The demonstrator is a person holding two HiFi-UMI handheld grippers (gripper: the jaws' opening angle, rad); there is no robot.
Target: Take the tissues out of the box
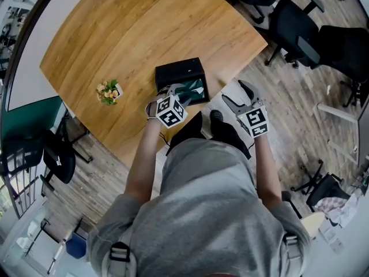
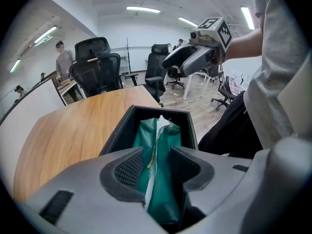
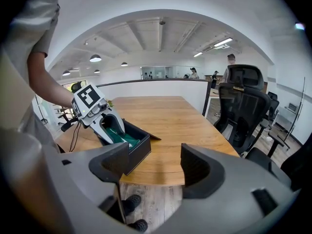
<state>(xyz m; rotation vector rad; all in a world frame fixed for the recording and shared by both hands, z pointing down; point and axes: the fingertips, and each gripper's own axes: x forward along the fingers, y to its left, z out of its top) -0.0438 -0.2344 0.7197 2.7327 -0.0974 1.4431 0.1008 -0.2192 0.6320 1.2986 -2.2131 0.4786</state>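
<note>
Tissue pack (image 2: 163,140): its near end lay hidden beneath the jaws of the left gripper (image 2: 157,169), inside the box (image 2: 123,128).
Box: in the head view, that gripper covered its near side.
Bench (image 1: 115,33): cut off by the picture's top edge, beyond the box.
Flowers (image 1: 109,92): left of the box, too small to tell their kind.
Person (image 2: 62,60): far behind the box, too small to make out.
</note>
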